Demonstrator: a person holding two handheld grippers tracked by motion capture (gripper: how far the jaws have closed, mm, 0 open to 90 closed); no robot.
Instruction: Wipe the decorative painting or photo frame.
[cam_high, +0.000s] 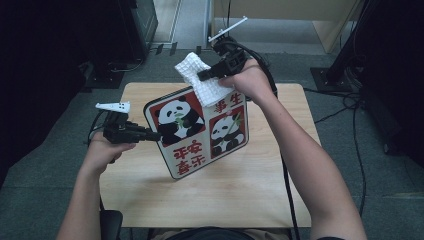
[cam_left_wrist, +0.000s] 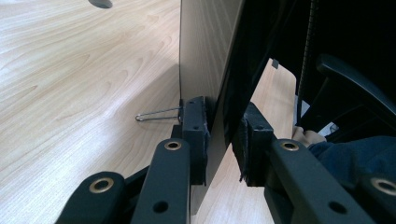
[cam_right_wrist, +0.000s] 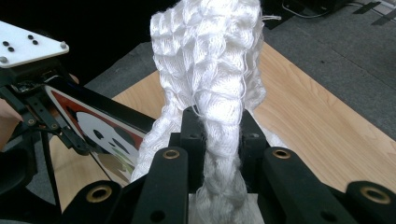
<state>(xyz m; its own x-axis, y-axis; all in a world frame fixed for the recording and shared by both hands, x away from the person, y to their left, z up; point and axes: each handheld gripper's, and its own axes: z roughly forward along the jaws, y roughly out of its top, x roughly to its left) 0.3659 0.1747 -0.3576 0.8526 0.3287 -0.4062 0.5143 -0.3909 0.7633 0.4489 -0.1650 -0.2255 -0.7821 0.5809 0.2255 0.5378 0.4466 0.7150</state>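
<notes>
A rectangular board (cam_high: 200, 130) printed with two pandas and red characters is held tilted above the wooden table (cam_high: 225, 195). My left gripper (cam_high: 152, 135) is shut on the board's left edge; in the left gripper view the jaws (cam_left_wrist: 223, 140) clamp the thin board (cam_left_wrist: 205, 56) between the pads. My right gripper (cam_high: 202, 75) is shut on a white waffle-weave cloth (cam_high: 212, 91) that lies against the board's top edge. The right gripper view has the cloth (cam_right_wrist: 210, 60) bunched between the jaws (cam_right_wrist: 217, 135), with the board (cam_right_wrist: 102, 126) below at the left.
A thin wire loop (cam_left_wrist: 156, 114) sticks out from the board's back. An office chair (cam_left_wrist: 350, 79) and the person's lap sit at the table's near edge. Cables and dark equipment stands (cam_high: 345, 60) ring the table on the grey floor.
</notes>
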